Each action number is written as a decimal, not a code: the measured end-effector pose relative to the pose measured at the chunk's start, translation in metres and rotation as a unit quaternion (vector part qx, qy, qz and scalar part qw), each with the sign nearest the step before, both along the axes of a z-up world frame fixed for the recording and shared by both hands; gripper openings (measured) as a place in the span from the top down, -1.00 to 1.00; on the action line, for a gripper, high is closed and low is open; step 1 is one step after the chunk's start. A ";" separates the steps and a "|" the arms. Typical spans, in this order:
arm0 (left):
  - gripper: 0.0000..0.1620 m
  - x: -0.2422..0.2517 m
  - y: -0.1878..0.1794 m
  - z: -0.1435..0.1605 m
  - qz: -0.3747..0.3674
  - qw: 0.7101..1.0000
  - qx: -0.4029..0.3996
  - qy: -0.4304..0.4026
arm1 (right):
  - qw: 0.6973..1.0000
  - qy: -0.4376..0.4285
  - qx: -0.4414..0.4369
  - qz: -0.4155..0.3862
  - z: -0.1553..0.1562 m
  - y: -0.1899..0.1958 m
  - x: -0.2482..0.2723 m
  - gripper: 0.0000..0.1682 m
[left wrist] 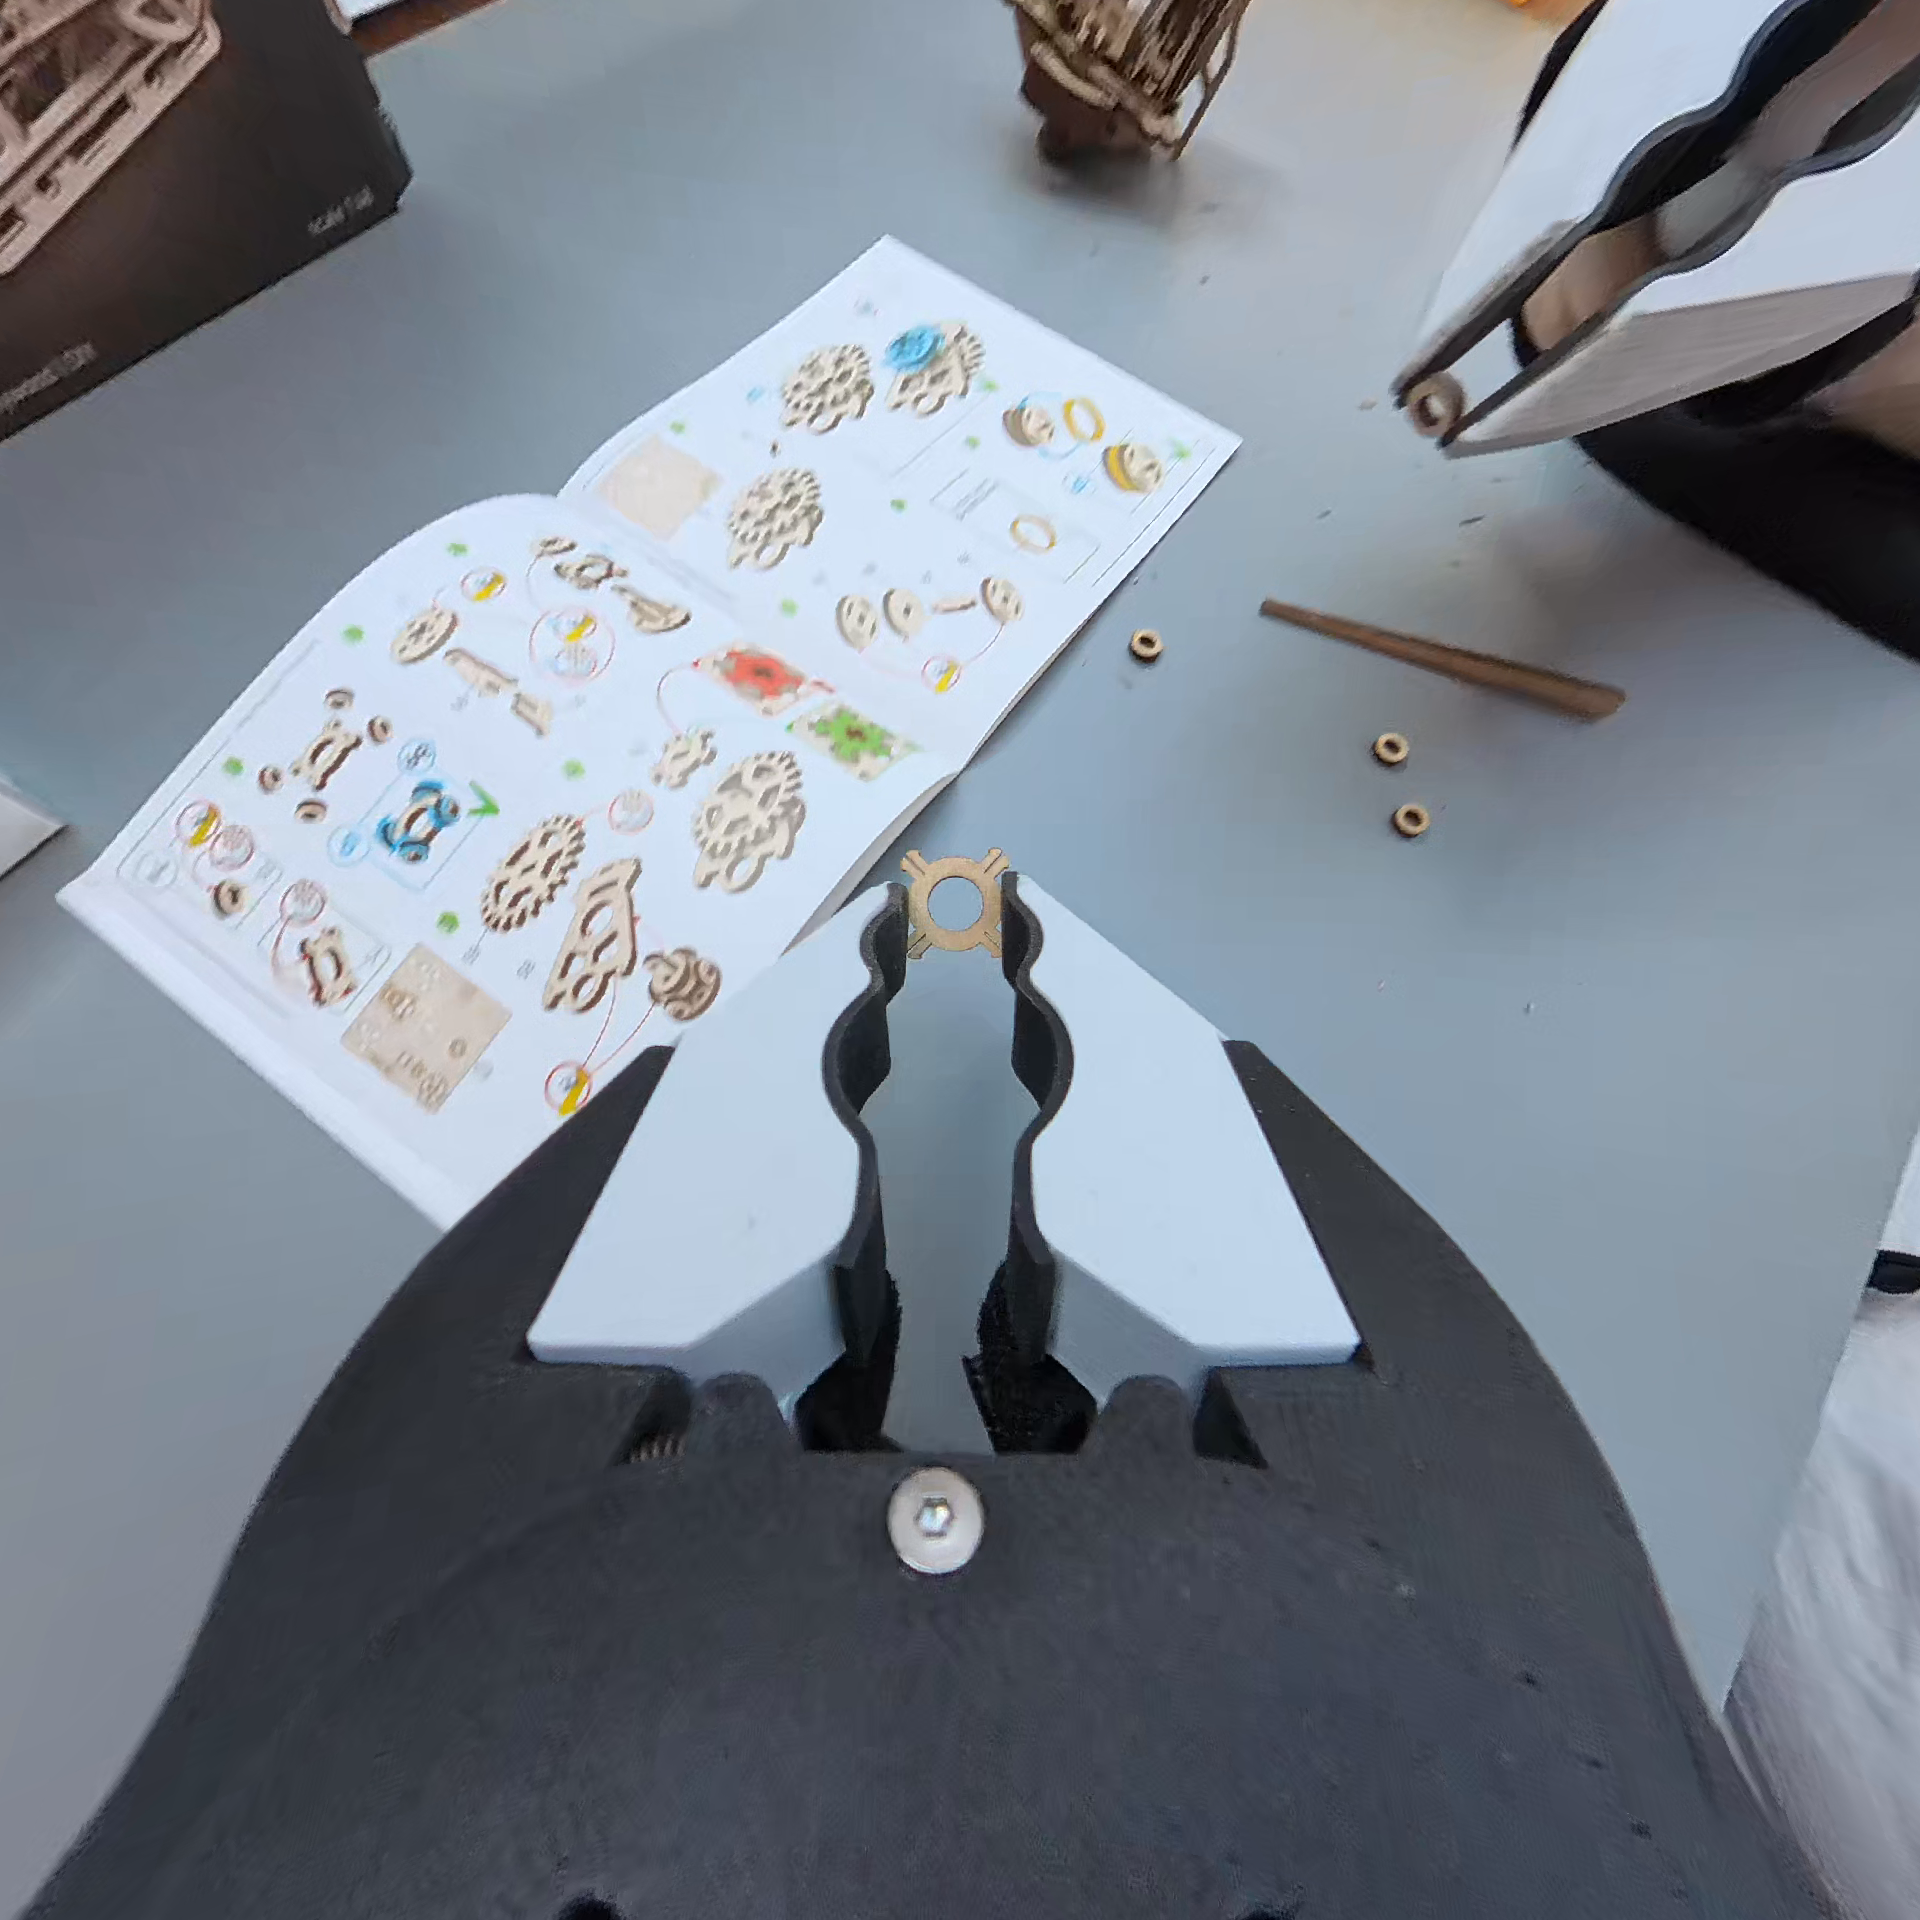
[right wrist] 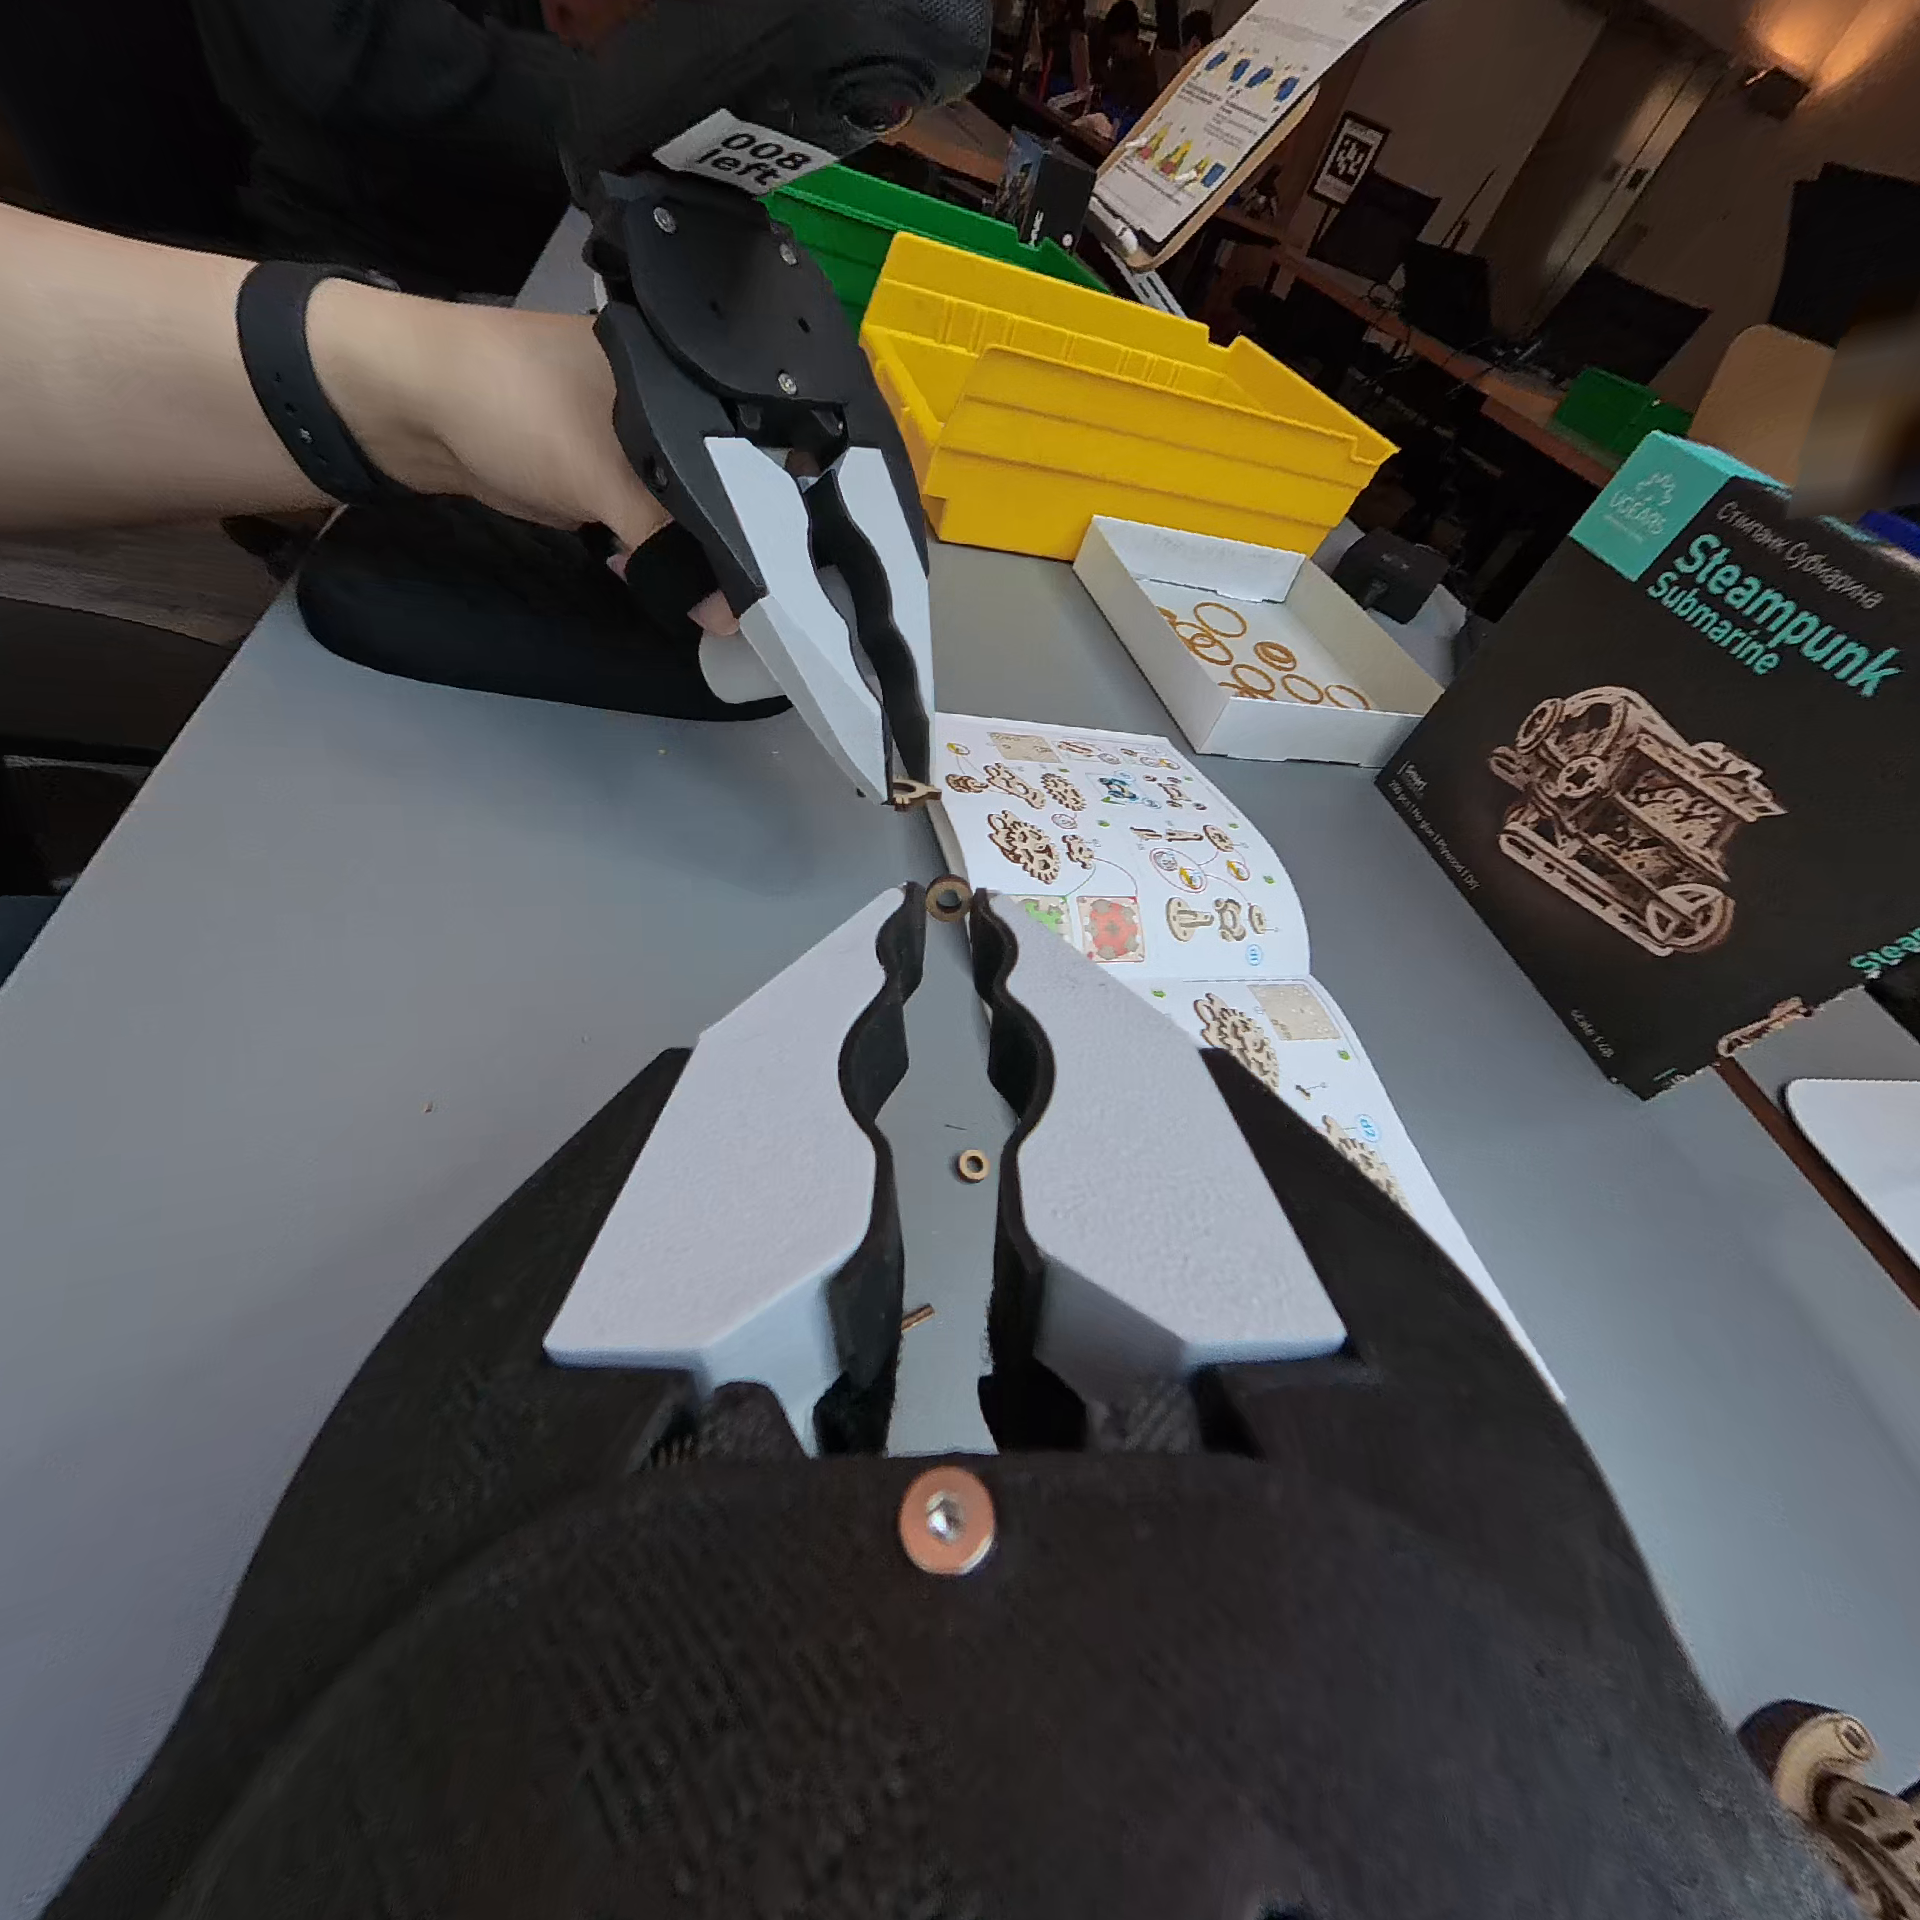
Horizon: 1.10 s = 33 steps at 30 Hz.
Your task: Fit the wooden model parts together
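Observation:
My left gripper (left wrist: 954, 896) is shut on a flat wooden ring piece with small prongs (left wrist: 953, 902), held above the grey table; it also shows in the right wrist view (right wrist: 912, 795). My right gripper (right wrist: 948, 900) is shut on a small wooden washer (right wrist: 948, 898), also seen in the left wrist view (left wrist: 1432, 405) at upper right. The two grippers face each other a short way apart. A wooden rod (left wrist: 1442, 659) and three loose washers (left wrist: 1390, 748) lie on the table.
An open instruction booklet (left wrist: 665, 665) lies on the table. A dark model box (right wrist: 1704, 769) stands at the right, a white tray of rings (right wrist: 1262, 649) and yellow bins (right wrist: 1101, 405) behind. A partly built wooden model (left wrist: 1127, 73) stands far off. Spacing between my two grippers at the tips: around 11 centimeters. The right tips stand about 11 centimeters off the wooden rod (left wrist: 1442, 659).

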<state>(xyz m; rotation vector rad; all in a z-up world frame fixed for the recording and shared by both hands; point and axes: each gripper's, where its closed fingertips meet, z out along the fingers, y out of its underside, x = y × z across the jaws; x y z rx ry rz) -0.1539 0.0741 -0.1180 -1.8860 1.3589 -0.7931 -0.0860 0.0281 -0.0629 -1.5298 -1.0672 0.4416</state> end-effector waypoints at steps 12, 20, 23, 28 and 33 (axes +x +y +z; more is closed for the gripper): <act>0.80 0.066 -0.036 0.010 -0.238 0.956 -0.150 -0.089 | 1.000 0.014 -0.002 -0.015 0.000 0.017 0.016 0.92; 0.80 0.041 -0.073 0.019 -0.333 0.931 -0.090 -0.122 | 0.978 0.078 -0.130 0.142 -0.005 -0.020 -0.002 0.92; 0.81 0.038 -0.073 0.019 -0.343 0.930 -0.068 -0.117 | 0.972 0.084 -0.146 0.161 -0.011 -0.026 -0.008 0.93; 0.80 0.039 -0.084 0.014 -0.364 0.925 -0.018 -0.106 | 0.970 0.061 -0.161 0.173 -0.019 -0.034 -0.014 0.93; 0.80 0.041 -0.089 0.008 -0.373 0.923 0.016 -0.092 | 0.966 0.040 -0.187 0.174 -0.030 -0.037 -0.016 0.93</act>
